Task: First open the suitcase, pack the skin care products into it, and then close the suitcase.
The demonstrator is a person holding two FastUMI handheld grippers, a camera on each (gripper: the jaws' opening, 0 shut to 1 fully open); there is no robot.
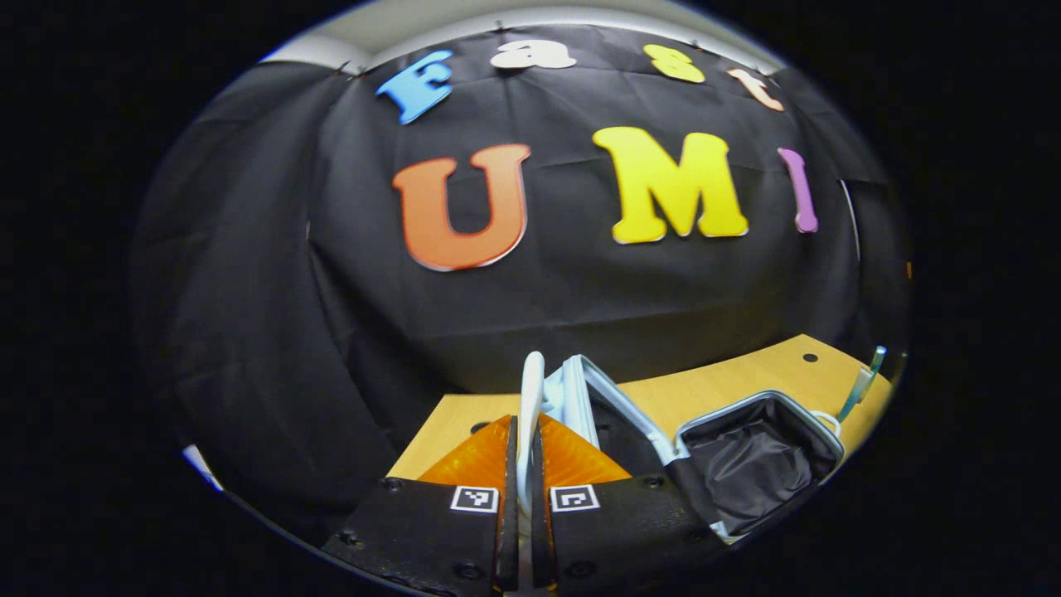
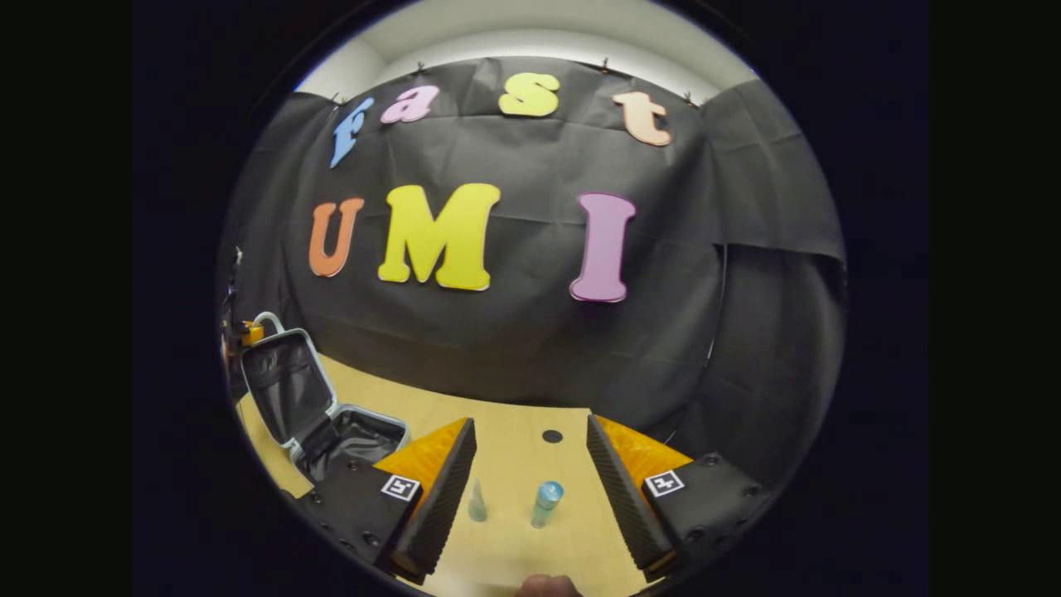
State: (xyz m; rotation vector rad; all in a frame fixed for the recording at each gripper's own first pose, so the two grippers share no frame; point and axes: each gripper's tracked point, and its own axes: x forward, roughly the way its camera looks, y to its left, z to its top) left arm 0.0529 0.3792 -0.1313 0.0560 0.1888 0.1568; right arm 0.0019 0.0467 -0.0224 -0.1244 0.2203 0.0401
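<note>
A: Suitcase (image 2: 319, 419) open on worktop (image 2: 514, 539); left gripper (image 1: 522, 464) jaws pinching its white handle (image 1: 530, 390).
B: Packing next: right gripper (image 2: 530, 489), jaws spread, must close on blue-capped bottle (image 2: 545, 502).

Suitcase (image 2: 311, 402): pale blue-grey shell w/ black lining, white handle (image 1: 530, 398). Gripper fingers (image 2: 439, 489) orange & black w/ b/w square markers; table (image 2: 530, 464) tan wood, two bottles (image 2: 547, 502) light blue/clear.

One open suitcase (image 2: 319, 414), two skin care bottles (image 2: 546, 502) (both upright), and one table (image 2: 514, 464).
</note>
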